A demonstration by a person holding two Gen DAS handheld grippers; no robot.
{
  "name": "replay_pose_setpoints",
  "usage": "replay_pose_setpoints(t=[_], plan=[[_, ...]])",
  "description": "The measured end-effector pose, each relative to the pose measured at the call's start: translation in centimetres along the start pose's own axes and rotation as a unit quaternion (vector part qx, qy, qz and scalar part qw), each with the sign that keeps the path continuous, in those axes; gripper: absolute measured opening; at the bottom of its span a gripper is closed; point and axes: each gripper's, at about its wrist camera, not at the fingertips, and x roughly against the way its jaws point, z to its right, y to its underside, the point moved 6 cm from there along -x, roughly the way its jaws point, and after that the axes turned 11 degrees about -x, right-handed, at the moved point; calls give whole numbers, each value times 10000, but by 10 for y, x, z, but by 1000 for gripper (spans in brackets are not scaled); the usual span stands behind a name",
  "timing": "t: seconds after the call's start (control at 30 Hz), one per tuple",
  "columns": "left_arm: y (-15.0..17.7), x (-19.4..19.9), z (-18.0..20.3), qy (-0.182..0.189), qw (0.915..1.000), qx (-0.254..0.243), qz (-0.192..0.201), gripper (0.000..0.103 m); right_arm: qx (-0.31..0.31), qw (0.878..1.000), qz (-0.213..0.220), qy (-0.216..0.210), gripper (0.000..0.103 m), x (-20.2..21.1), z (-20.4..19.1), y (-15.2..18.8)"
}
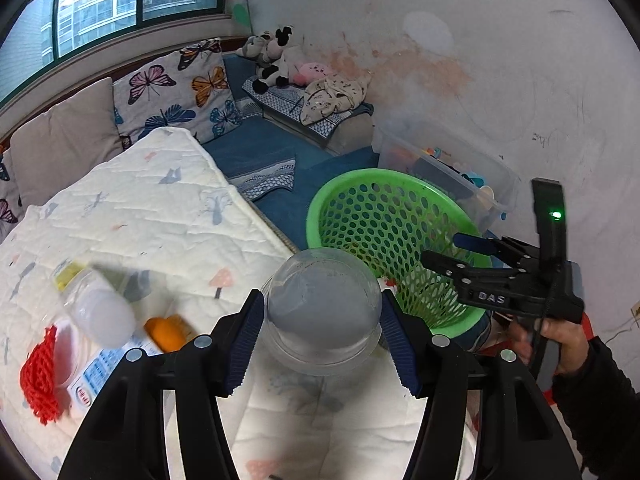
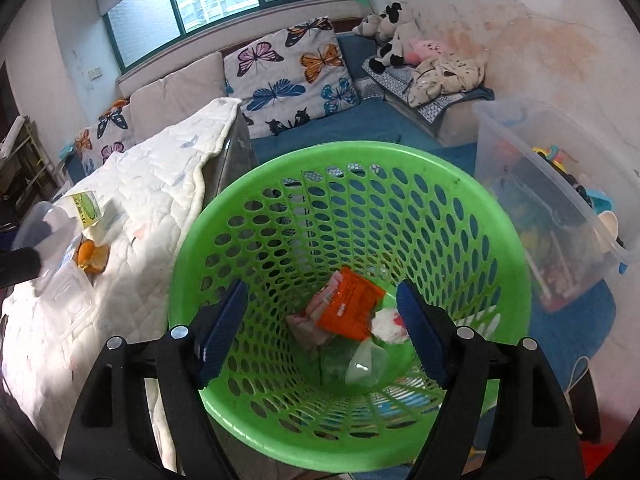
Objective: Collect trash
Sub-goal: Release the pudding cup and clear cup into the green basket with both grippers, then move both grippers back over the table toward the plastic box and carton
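Several wrappers already in green basket; right gripper empty, fingers wide. Clear cup clamped in left gripper. Orange peel, red net still on quilt.

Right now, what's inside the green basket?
Inside the green basket: an orange wrapper, a crumpled white tissue, a clear plastic cup, a pale pink piece. Anything beneath them is hidden.

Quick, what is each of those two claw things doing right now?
Left gripper: closed on a clear plastic cup.
Right gripper: open, holding nothing, above the green basket.
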Motion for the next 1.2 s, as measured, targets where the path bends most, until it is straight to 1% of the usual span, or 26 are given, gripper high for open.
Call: replay_pose_setpoints(t=[0.4,0.63,0.83,0.87,0.97,1.03,1.07,1.2], plan=[[-17,-41,26,193,9993,-161,-263,57,-103,9997,211,25,78,35,22,6],[-24,-61,40,243,9987,-200,-407,57,-255,9993,257,-39,79,47,30,13],[-27,-76,44,232,9981,-182,-532,57,-240,9994,236,-37,79,50,30,20],[-28,-77,45,221,9981,-186,-542,58,-224,9995,234,-24,79,50,30,21],[-28,-79,46,181,9983,-187,-527,68,-224,9995,213,-31,79,50,29,25],[-29,-79,46,193,9984,-192,-496,70,-231,9995,197,-37,79,49,28,27],[-29,-79,46,192,9984,-191,-495,75,-229,9996,190,-32,79,49,27,28],[-28,-75,46,153,9987,-220,-443,76,-211,9996,177,-44,79,49,24,30]])
